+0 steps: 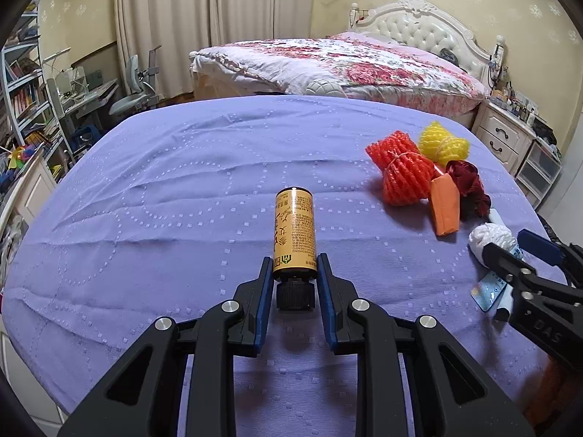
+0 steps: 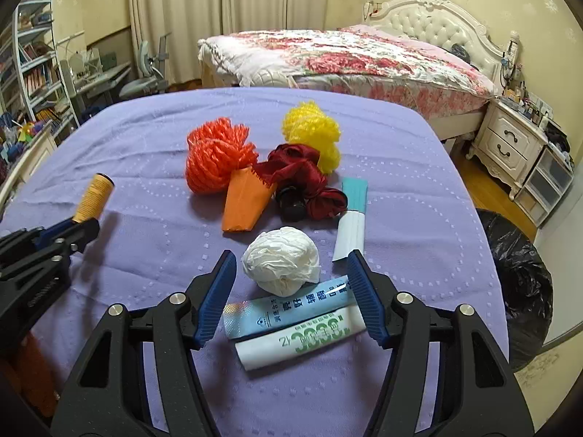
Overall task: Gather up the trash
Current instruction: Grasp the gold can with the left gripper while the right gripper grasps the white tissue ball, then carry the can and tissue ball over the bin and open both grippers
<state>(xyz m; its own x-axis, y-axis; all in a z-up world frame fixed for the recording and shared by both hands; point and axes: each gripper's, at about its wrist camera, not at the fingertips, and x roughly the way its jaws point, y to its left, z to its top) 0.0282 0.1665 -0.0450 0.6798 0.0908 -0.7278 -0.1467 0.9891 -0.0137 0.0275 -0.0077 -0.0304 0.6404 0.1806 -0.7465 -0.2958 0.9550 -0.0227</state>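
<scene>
Nearest the left wrist camera, the left gripper (image 1: 294, 269) had its jaws pinching a small yellow bottle (image 1: 294, 238) by its lower body, just above the black cap (image 1: 294, 293); the bottle pointed toward 12 o'clock over the purple tablecloth (image 1: 164, 189). At 2 o'clock from it lay an orange net ball (image 1: 399, 173), a yellow net ball (image 1: 442, 142), an orange paper packet (image 1: 444, 205) and a dark red cloth (image 1: 470, 185), bunched together.

In the right wrist view, the right gripper (image 2: 291, 293) had its jaws spread wide, one on either side of a white crumpled paper ball (image 2: 282, 260) without touching it. Just below the ball, at 6 o'clock, lay a light blue tube (image 2: 288, 311) and a white tube (image 2: 302, 340), side by side. A teal and white packet (image 2: 351, 215) lay at 1 o'clock. A black trash bag (image 2: 517, 280) stood beside the table at 3 o'clock.
</scene>
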